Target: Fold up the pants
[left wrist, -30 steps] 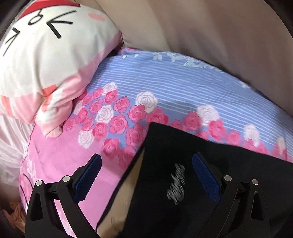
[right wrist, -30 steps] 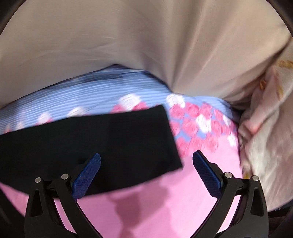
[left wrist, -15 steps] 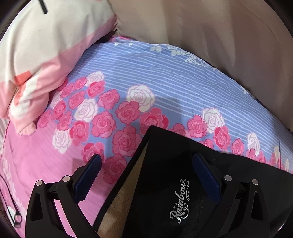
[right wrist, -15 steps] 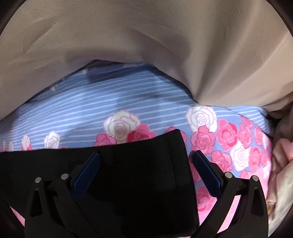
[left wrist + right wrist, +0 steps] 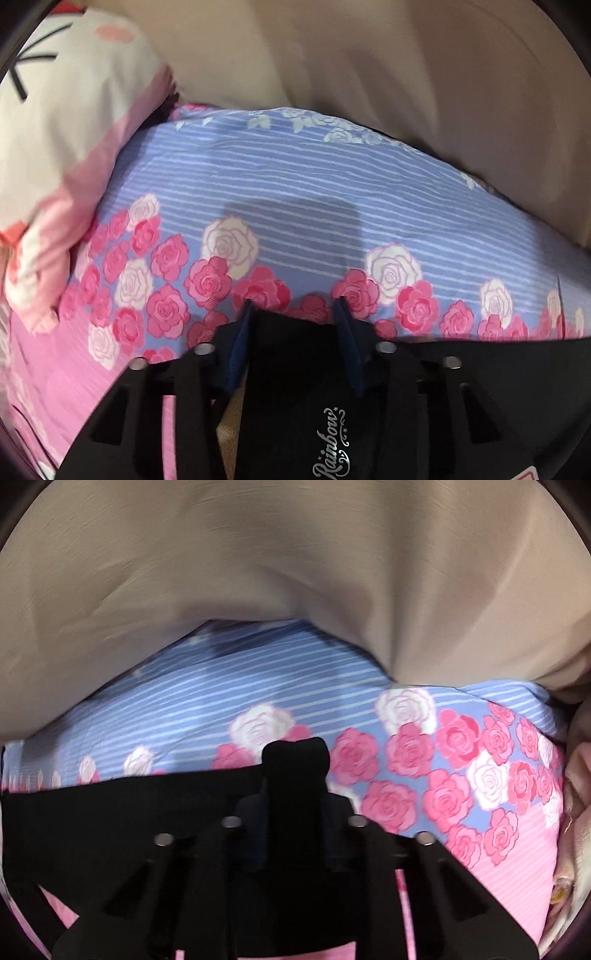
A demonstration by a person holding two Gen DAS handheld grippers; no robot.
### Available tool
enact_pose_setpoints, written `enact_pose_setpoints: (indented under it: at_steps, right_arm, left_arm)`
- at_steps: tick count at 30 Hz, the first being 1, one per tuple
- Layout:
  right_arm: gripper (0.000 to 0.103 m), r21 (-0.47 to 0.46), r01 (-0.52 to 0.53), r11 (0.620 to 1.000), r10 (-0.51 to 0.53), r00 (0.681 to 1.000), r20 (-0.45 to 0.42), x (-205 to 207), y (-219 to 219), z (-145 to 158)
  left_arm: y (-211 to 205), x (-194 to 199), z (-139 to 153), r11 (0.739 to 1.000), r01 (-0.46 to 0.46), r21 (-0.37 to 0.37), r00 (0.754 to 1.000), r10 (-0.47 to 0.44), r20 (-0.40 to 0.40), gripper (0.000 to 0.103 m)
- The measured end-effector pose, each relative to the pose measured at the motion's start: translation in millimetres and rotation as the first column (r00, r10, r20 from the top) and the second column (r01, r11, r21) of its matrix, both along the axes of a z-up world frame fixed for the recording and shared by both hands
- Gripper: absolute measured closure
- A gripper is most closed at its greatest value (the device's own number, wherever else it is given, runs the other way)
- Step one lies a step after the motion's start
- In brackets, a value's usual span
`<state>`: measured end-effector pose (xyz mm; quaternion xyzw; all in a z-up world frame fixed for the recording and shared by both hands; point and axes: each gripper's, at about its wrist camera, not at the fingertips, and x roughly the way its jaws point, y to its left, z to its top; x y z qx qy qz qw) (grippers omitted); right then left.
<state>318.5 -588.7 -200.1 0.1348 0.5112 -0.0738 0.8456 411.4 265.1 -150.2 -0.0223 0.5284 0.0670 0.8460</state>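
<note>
Black pants (image 5: 295, 369) with a silver "Rainbow" script logo lie on a floral bedsheet (image 5: 280, 192). My left gripper (image 5: 293, 308) is shut on the far edge of the pants at the logo end, black cloth bunched between its blue pads. A tan lining shows at the pants' left edge. In the right wrist view my right gripper (image 5: 295, 775) is shut on the other end of the pants (image 5: 110, 812), a fold of black cloth sticking up between the fingers.
A white and pink cartoon pillow (image 5: 55, 147) lies at the left. A beige cover (image 5: 295, 572) bulges along the far side of the bed. Crumpled pale bedding (image 5: 576, 812) sits at the right edge.
Both grippers were open over the pants' far edge. Both have moved forward and closed on the cloth.
</note>
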Motion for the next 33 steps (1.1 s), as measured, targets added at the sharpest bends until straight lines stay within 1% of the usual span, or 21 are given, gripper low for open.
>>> enact_pose_setpoints:
  at_steps: [3, 6, 12, 17, 18, 21, 22, 25, 27, 33]
  right_arm:
    - [0.088, -0.01, 0.005, 1.0, -0.005, 1.0, 0.02, -4.9, 4.5, 6.5]
    - [0.088, -0.005, 0.02, 1.0, -0.02, 0.999, 0.045, -13.7, 3.2, 19.5]
    - [0.088, -0.012, 0.012, 1.0, -0.011, 0.998, 0.069, -25.6, -2.1, 46.6]
    - [0.088, -0.023, 0.017, 1.0, -0.015, 0.998, 0.06, -28.7, -5.2, 51.9]
    - [0.088, -0.019, 0.017, 1.0, -0.016, 0.997, 0.069, -23.5, -1.9, 54.3]
    - [0.088, -0.011, 0.014, 1.0, -0.012, 0.992, 0.127, -29.5, 15.0, 71.8]
    - [0.088, -0.013, 0.011, 1.0, -0.009, 0.99, 0.141, -32.4, 13.2, 80.7]
    - [0.088, -0.017, 0.002, 1.0, 0.001, 0.982, 0.187, -47.4, 13.5, 103.1]
    - [0.088, -0.025, -0.005, 1.0, 0.01, 0.979, 0.205, -59.8, 13.9, 114.6]
    - [0.088, -0.044, -0.014, 0.999, 0.023, 0.974, 0.223, -88.7, 28.9, 137.4]
  left_arm:
    - [5.2, -3.8, 7.7, 0.999, -0.015, -0.028, 1.0, 0.015, 0.013, 0.075]
    - [8.5, -6.1, 15.9, 0.999, -0.017, -0.033, 0.999, 0.018, 0.026, 0.075]
    - [6.2, -21.3, 34.5, 1.0, 0.001, -0.008, 0.998, 0.0, 0.06, 0.076]
    - [0.8, -30.0, 37.0, 1.0, -0.019, 0.016, 0.998, 0.018, 0.057, 0.076]
    - [-0.1, -31.6, 40.3, 1.0, -0.023, 0.012, 0.997, 0.022, 0.068, 0.076]
    - [-1.3, -43.6, 54.5, 1.0, -0.024, -0.019, 0.995, 0.026, 0.098, 0.077]
    - [-0.4, -46.6, 58.6, 0.999, -0.02, -0.03, 0.994, 0.023, 0.109, 0.077]
    - [2.4, -68.2, 77.3, 0.998, -0.009, -0.061, 0.988, 0.018, 0.152, 0.078]
    - [10.5, -89.7, 89.9, 0.996, -0.001, -0.084, 0.983, 0.016, 0.183, 0.079]
    - [29.6, -153.0, 121.7, 0.993, 0.028, -0.116, 0.97, 0.001, 0.245, 0.079]
